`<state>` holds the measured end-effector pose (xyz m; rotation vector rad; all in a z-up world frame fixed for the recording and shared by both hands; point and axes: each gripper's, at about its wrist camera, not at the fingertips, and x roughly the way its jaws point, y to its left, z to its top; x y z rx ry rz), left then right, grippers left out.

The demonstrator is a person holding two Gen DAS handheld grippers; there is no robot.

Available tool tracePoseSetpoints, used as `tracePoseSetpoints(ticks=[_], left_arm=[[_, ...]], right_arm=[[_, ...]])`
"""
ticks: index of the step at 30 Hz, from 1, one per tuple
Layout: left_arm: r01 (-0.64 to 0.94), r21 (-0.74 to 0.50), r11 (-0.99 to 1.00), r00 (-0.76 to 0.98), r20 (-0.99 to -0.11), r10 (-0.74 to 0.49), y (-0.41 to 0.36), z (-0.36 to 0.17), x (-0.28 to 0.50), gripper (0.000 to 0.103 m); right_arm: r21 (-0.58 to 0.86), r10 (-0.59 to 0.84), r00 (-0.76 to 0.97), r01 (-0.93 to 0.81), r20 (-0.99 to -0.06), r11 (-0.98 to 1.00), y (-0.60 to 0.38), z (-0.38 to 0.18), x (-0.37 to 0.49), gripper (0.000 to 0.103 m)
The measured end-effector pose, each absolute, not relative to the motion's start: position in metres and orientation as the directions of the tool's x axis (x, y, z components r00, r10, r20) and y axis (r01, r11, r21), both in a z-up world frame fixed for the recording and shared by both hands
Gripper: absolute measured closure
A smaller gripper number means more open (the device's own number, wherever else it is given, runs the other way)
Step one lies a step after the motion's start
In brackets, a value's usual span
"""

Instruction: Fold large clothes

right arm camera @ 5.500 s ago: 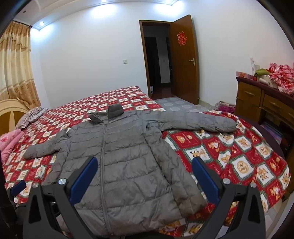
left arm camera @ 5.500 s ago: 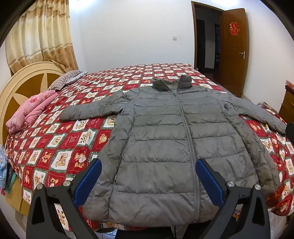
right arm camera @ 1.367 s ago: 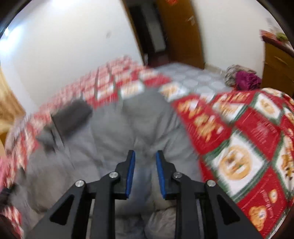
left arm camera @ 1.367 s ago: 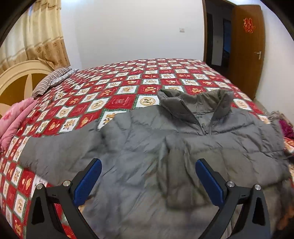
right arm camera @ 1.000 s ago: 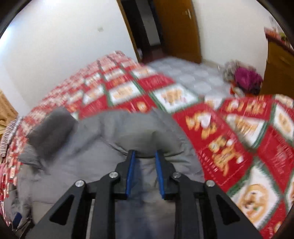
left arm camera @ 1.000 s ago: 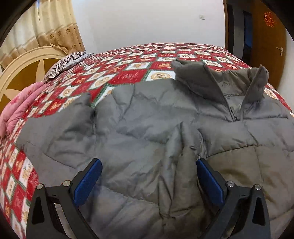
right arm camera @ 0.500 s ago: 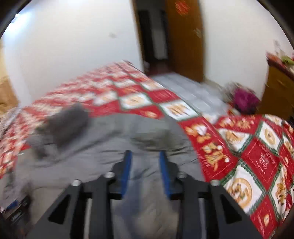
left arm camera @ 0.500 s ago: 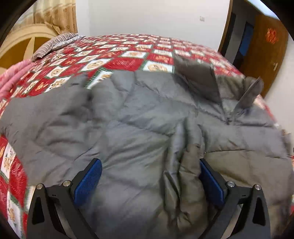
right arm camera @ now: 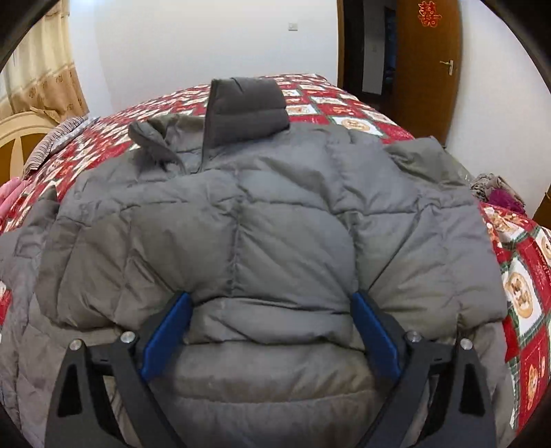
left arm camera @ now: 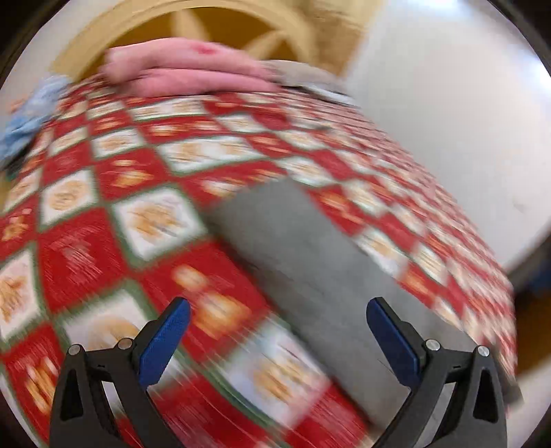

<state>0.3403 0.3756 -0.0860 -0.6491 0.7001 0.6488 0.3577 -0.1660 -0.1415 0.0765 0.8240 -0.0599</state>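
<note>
Blue pads line both tongs, and each pair stands spread wide. In the right wrist view the right tongs [right arm camera: 268, 310] straddle a puffy fold of the grey padded jacket [right arm camera: 292, 224]; the fabric bulges between the fingers and touches them, but the jaws are not closed on it. The jacket lies spread across the red and white patterned bedspread [right arm camera: 523, 275], its darker collar [right arm camera: 244, 110] standing up at the far side. Beyond it are a striped pillow [right arm camera: 51, 144] at the far left, a white wall and a brown door [right arm camera: 427, 69].

The left wrist view is badly blurred. The left tongs [left arm camera: 277, 331] hang open over the bedspread [left arm camera: 86, 241] with nothing between the fingers; one grey sleeve [left arm camera: 292, 248] runs away from the right finger across the cover. Farther off lie a folded pink blanket [left arm camera: 186, 75] and the cream and gold headboard [left arm camera: 213, 24].
</note>
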Motion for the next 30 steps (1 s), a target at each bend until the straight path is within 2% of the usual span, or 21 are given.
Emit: tracePoseSetpoints(ticks=[2,6,8,11,12,13,14,15,16,17,22,26,30], left_arm=[[-0.758,-0.289,0.585,0.544,-0.774,0.323,0.396,-0.101,0.348,0.001],[-0.792,-0.350,0.501,0.517,-0.820,0.245,0.408,-0.133,0.363,0.001],[-0.799,-0.335,0.500,0.520,-0.803,0.292,0.403,-0.134,0.367,0.001],[-0.759,-0.369,0.536,0.572,-0.771,0.280,0.393,-0.136,0.378,0.001],[-0.761,-0.368,0.535,0.573,-0.768,0.286,0.390,-0.137,0.381,0.006],[-0.752,-0.379,0.539,0.588,-0.755,0.290,0.386,-0.137,0.381,0.012],[-0.731,-0.406,0.549,0.618,-0.735,0.279,0.388,-0.137,0.381,0.039],[-0.685,-0.458,0.566,0.663,-0.714,0.225,0.391,-0.138,0.383,0.075],[-0.650,-0.501,0.571,0.691,-0.702,0.171,0.395,-0.141,0.385,0.086],[-0.621,-0.543,0.565,0.707,-0.700,0.104,0.395,-0.148,0.390,0.087],[-0.573,-0.484,0.661,0.740,-0.653,0.164,0.375,-0.115,0.391,0.090],[-0.382,-0.396,0.835,0.857,-0.490,0.160,0.309,-0.039,0.387,0.090],[-0.111,-0.236,0.965,0.948,-0.316,0.031,0.202,0.026,0.372,0.090]], right_arm=[[0.046,-0.023,0.682,0.083,-0.731,0.995,-0.166,-0.141,0.357,0.007],[0.041,-0.027,0.680,0.084,-0.733,0.996,-0.167,-0.141,0.356,0.007],[0.041,-0.027,0.680,0.084,-0.733,0.996,-0.167,-0.141,0.356,0.007],[0.030,-0.036,0.680,0.085,-0.732,0.996,-0.163,-0.143,0.359,0.007],[0.026,-0.040,0.681,0.086,-0.732,0.996,-0.162,-0.143,0.360,0.007],[0.023,-0.042,0.681,0.086,-0.731,0.996,-0.162,-0.143,0.359,0.007],[0.021,-0.044,0.682,0.086,-0.730,0.996,-0.162,-0.143,0.359,0.007],[0.019,-0.045,0.683,0.087,-0.729,0.996,-0.162,-0.143,0.359,0.007],[0.020,-0.045,0.684,0.087,-0.728,0.996,-0.162,-0.143,0.359,0.007],[0.021,-0.044,0.686,0.087,-0.726,0.996,-0.162,-0.143,0.359,0.007],[0.031,-0.039,0.694,0.088,-0.719,0.996,-0.164,-0.143,0.359,0.007],[0.058,-0.031,0.714,0.099,-0.699,0.993,-0.168,-0.141,0.354,0.009],[0.123,-0.003,0.751,0.113,-0.661,0.986,-0.177,-0.136,0.346,0.010]])
